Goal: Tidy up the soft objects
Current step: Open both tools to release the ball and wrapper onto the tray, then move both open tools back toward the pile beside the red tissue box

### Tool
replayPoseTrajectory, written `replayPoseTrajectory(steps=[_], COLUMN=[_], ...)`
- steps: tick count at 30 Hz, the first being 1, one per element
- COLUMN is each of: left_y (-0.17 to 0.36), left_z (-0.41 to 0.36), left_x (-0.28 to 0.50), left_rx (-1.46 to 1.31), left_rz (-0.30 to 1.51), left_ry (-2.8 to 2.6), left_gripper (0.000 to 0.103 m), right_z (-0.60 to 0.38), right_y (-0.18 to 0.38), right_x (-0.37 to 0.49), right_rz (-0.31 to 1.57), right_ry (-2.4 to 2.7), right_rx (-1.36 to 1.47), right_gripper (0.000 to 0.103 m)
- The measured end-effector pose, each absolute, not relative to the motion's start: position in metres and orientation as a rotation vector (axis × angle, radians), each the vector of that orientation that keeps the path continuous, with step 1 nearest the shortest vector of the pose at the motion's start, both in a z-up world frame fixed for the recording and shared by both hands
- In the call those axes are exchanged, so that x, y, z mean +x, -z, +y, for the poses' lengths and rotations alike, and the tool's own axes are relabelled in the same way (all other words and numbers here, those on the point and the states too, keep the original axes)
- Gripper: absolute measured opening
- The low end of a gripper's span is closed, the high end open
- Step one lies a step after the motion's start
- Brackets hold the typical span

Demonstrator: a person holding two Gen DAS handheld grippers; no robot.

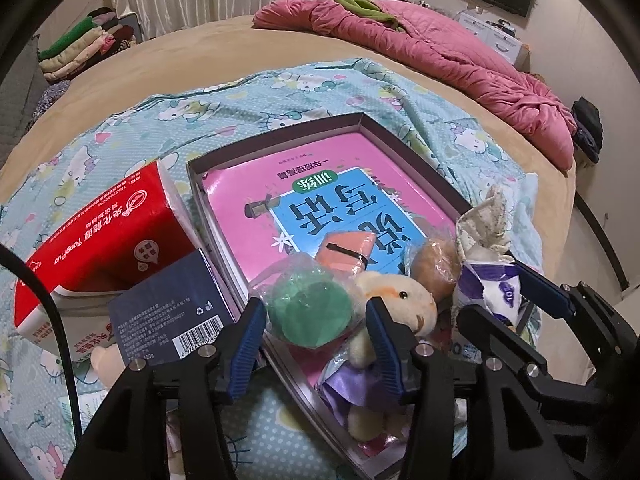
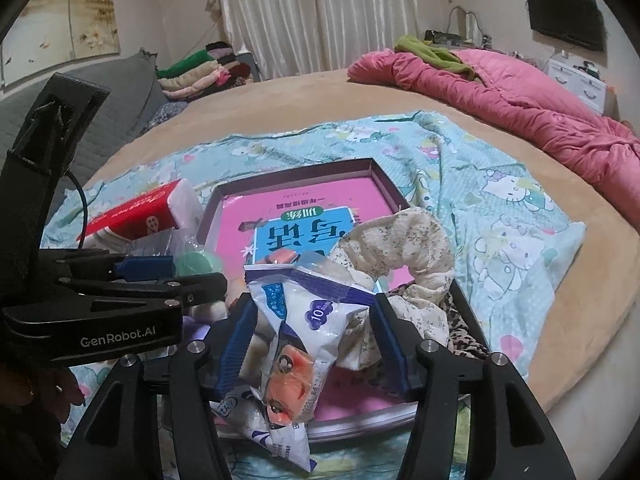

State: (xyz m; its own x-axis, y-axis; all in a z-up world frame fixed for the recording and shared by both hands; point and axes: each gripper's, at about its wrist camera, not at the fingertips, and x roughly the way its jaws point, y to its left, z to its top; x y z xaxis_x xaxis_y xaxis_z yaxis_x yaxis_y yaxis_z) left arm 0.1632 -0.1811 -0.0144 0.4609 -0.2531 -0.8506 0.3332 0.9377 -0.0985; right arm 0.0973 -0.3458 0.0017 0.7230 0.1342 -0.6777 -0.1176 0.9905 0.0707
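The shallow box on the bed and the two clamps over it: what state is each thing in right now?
Shallow box: open, no lid, pink book flat inside.
Green wrapped round: between the left gripper pads, no visible squeeze.
Plush toy: lying in the box.
White wipes packet: crumpled, between the right gripper pads, not pressed.
Floral cloth: bunched at the box edge.
Red tissue pack: beside the box, tilted.

book (image 1: 304, 184) in box (image 1: 276, 132) | tissue pack (image 1: 100, 236) left of box
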Motion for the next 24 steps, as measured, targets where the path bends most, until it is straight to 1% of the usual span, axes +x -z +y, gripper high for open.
replayPoseTrajectory(steps=[3,7,13,24], left_y=[0.012,0.008,0.000,-0.013], left_z=[-0.180,-0.178,-0.172,-0.167], left_x=[0.162,0.160,0.158,0.147], left_rx=[0.076,0.074,0.060,0.064], left_rz=[1.027,1.016,0.999,0.969], left_ry=[0.370,0.367,0.361,0.353], left_gripper=[0.057,0.060,0.061,0.063], right_z=[-0.346,-0.347,-0.350,-0.357], right_y=[-0.002,-0.004,-0.009,-0.015], right_x=[0.098,0.097,0.094,0.092], right_rz=[0.748,0.738,0.711,0.683], right_ry=[-0.134,-0.126,-0.109,-0.087], right_rx=[0.020,0.019,0.031,0.050], right_gripper=[0.064,0.068,0.073,0.074])
